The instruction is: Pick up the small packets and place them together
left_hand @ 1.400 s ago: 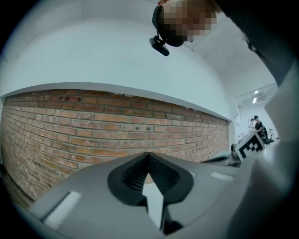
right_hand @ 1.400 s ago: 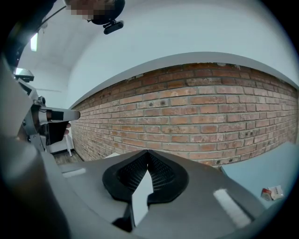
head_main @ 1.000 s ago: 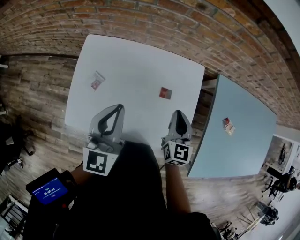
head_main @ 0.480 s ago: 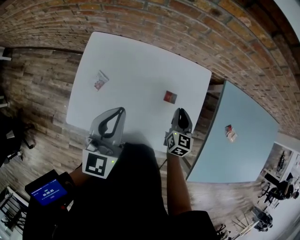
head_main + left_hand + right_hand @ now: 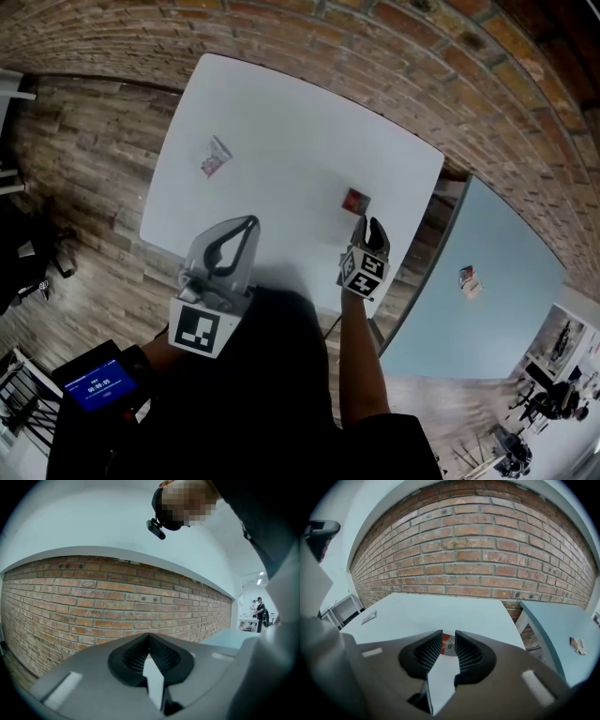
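The right tongs [image 5: 371,225] have just been opening, with nothing between them yet. The red packet [image 5: 354,200] lies flat on the white bench [image 5: 281,112] just ahead. It looks light, thin and crinkly, so an edge is probably the best hold. The left tongs [image 5: 248,222] are clenched and empty.

- The left claw [image 5: 149,638] fills the bottom of the view, its grey jaws shut with the ribbed pads meeting tip to tip and nothing between them.
- A brick wall [image 5: 93,602] runs across the middle, behind the claw.
- A pale blue desk [image 5: 225,637] edges in at the right.
- Overhead, a black head camera [image 5: 156,528] and a dark sleeve [image 5: 267,522] lean in.
- A person [image 5: 259,613] stands far off at the right.
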The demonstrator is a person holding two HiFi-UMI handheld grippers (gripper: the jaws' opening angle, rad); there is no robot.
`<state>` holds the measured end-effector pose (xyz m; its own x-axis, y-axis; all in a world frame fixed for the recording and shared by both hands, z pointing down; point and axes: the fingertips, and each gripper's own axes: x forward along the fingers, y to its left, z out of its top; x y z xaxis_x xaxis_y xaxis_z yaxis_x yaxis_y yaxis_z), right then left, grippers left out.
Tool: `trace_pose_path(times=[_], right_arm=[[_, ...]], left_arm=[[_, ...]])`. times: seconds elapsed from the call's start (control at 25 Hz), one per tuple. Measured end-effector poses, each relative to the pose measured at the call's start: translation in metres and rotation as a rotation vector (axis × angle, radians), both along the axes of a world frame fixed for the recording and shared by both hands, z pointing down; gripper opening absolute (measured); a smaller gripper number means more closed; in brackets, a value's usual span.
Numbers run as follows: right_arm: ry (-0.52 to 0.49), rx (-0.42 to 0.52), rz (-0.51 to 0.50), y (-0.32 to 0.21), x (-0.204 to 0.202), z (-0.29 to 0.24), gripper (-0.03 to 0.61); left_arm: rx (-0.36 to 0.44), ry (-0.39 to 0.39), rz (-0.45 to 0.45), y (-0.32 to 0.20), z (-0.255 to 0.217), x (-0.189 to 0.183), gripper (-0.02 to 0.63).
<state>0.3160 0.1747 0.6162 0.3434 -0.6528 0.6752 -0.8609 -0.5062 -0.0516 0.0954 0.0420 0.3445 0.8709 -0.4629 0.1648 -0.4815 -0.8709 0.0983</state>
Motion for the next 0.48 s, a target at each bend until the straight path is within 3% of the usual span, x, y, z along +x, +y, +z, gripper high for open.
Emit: trace_pose_path(times=[0.48], right_arm=[[-0.151,-0.054,0.158,0.000,0.018,0.047,0.081]], left_arm=[[-0.054,-0.033,-0.051,-0.012,0.013,-0.003,0.000]])
